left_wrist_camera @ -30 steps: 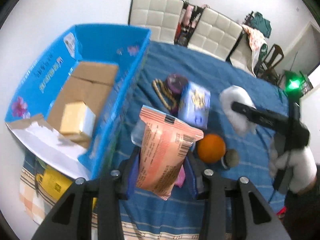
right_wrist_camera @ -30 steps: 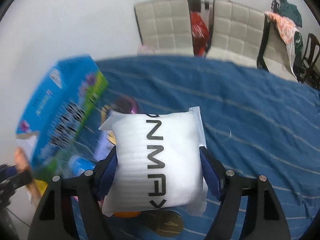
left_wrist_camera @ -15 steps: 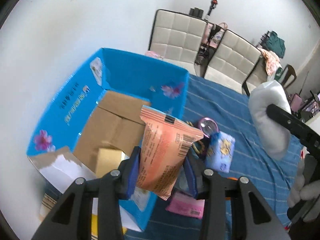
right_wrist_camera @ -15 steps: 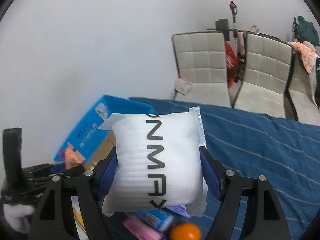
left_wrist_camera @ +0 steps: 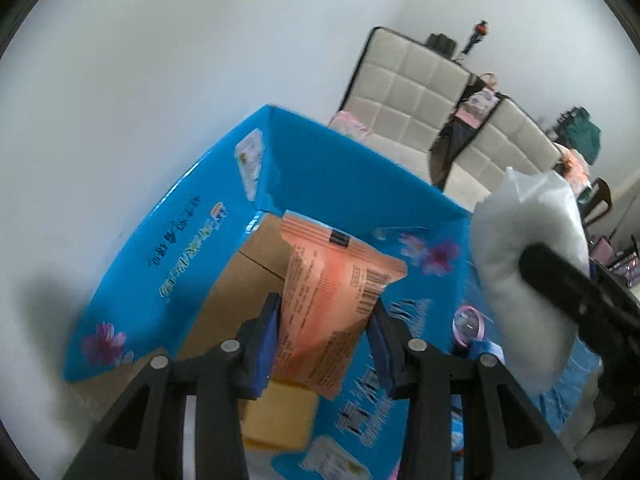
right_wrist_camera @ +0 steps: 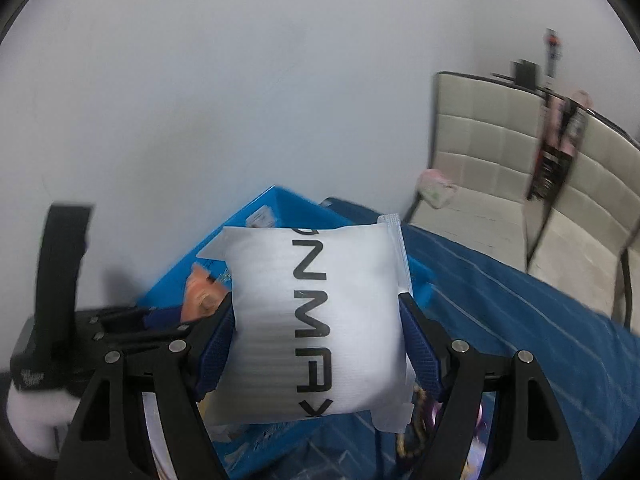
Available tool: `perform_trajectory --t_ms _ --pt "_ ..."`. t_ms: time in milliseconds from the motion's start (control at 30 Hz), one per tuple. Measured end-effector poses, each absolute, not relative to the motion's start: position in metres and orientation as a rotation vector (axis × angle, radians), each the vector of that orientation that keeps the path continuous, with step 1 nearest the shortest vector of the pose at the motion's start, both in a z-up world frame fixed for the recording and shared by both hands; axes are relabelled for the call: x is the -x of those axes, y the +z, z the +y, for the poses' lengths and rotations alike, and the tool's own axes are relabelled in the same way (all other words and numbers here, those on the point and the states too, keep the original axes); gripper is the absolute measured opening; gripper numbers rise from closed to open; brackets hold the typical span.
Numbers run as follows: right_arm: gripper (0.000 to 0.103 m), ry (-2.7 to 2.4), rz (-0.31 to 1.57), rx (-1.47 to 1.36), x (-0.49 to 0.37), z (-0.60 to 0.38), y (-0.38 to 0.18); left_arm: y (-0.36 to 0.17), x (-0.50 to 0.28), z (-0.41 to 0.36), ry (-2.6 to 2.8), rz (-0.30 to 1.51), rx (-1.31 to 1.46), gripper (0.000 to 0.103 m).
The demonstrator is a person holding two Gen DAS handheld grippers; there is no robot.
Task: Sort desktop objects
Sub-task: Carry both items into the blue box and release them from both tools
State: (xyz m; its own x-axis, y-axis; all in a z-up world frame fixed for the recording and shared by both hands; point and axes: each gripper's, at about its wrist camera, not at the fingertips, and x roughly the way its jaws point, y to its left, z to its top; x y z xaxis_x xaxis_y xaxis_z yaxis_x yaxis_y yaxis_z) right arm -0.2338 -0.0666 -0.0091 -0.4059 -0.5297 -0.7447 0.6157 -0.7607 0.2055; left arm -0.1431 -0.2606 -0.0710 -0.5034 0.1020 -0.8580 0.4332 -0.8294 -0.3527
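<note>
- Since the earlier frames, both grippers have travelled from over the blue cloth to the blue cardboard box (left_wrist_camera: 304, 184), which now fills the left wrist view.
- Left gripper (left_wrist_camera: 324, 320): held above the open box, jaws clamped on the lower part of an orange snack packet (left_wrist_camera: 332, 300) that stands upright between the pads.
- Right gripper (right_wrist_camera: 316, 332): jaws pinching a white pillow pack (right_wrist_camera: 320, 320) with black lettering, held beside the box's right wall; in the left wrist view the same pack (left_wrist_camera: 528, 272) appears at the right.
- Box contents: a brown cardboard floor (left_wrist_camera: 240, 280) and a yellow block (left_wrist_camera: 280, 416) below the packet.
- A pink-rimmed round item (left_wrist_camera: 468, 326) lies on the blue cloth (right_wrist_camera: 520, 320) just outside the box.
- White padded chairs (right_wrist_camera: 480, 152) stand behind the table.
</note>
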Motion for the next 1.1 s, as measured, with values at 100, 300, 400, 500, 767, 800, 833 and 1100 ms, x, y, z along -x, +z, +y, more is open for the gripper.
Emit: perform_trajectory --t_ms 100,300,400,500,767,800,833,1100 --pt "0.078 -2.096 0.275 -1.078 0.239 -0.092 -0.028 -0.098 0.155 -0.277 -2.372 0.843 -1.487 0.037" --pt "0.078 -1.891 0.561 -1.068 0.245 -0.123 -0.065 -0.151 0.172 -0.301 -2.261 0.898 -1.622 0.037" --pt "0.078 -1.792 0.729 -1.057 0.241 -0.138 -0.081 -0.165 0.177 -0.305 -2.231 0.907 -1.658 0.037" --pt "0.078 -1.722 0.86 -1.048 0.239 -0.153 -0.096 -0.177 0.182 -0.307 -2.21 0.922 -1.686 0.037" --pt "0.078 -1.649 1.037 -1.085 0.238 -0.171 -0.131 -0.196 0.193 -0.304 -2.186 0.896 -1.749 0.037" --pt "0.079 -1.641 1.051 -1.081 0.236 -0.172 -0.134 -0.196 0.194 -0.305 -2.183 0.899 -1.751 0.037" --pt "0.079 -1.634 1.059 -1.081 0.235 -0.172 -0.137 -0.196 0.194 -0.307 -2.178 0.908 -1.753 0.037" --pt "0.08 -1.623 1.074 -1.113 0.238 -0.173 -0.137 -0.196 0.194 -0.314 -2.165 0.925 -1.755 0.037"
